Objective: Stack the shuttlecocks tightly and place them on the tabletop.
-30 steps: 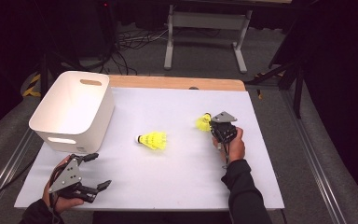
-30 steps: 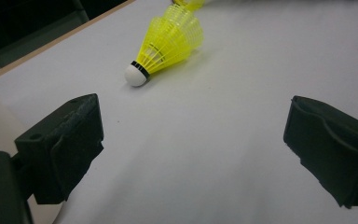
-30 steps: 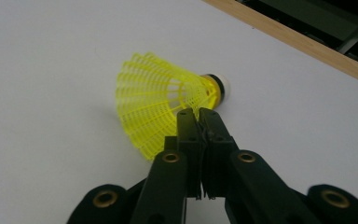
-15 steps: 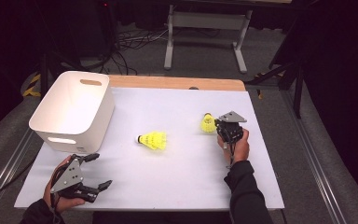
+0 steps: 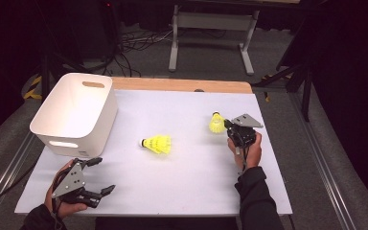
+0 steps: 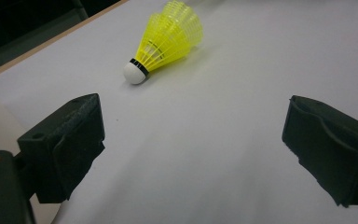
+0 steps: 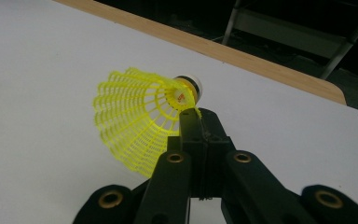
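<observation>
At the lower left of the high view, the left gripper (image 5: 97,176) is held by a hand just above the white surface (image 5: 191,182), its jaws spread wide with nothing between them. In the left gripper view, the two black jaws are seen well apart at the bottom of the frame, and a yellow shuttlecock (image 6: 168,39) is seen beyond them at the upper centre, lying on its side with its white cork pointing toward the lower left. In the high view the same lying shuttlecock (image 5: 157,143) is found near the centre of the surface, well apart from both grippers. To the right of centre, the right gripper (image 5: 226,125) is closed on a second yellow shuttlecock (image 5: 216,123), which is carried clear of the surface; in the right gripper view the skirt (image 7: 135,126) is pinched at its edge by the shut jaws, with the cork (image 7: 189,86) turned away toward the wooden far edge. A white bin (image 5: 76,112) with handle slots is set at the left of the surface, its open top facing up
</observation>
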The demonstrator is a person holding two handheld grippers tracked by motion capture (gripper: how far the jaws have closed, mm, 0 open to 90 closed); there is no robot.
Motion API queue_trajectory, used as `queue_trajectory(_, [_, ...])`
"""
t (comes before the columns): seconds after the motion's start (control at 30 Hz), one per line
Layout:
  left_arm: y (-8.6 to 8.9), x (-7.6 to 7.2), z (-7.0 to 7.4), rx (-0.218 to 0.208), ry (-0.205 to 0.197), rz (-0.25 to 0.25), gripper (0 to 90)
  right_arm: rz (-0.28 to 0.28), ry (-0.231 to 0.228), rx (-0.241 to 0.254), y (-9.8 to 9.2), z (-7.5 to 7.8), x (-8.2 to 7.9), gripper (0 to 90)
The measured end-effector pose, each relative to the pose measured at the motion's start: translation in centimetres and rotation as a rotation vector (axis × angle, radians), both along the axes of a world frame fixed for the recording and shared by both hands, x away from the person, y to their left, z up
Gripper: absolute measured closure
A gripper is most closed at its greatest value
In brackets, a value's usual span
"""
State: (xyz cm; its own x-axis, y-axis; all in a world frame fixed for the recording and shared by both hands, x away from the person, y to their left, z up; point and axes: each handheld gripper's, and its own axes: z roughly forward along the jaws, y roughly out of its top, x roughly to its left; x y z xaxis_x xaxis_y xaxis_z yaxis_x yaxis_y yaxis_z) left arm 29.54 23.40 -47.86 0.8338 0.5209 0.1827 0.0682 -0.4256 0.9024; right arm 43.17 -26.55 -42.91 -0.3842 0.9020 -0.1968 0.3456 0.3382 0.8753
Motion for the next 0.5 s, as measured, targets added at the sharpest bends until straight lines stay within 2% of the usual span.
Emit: queue_trajectory(0.5, [0.1, 0.0, 0.0, 0.002, -0.001, -0.006, 6.3, 0.079, -0.054, 0.033, -0.4, 2.0, -1.9, 90.0])
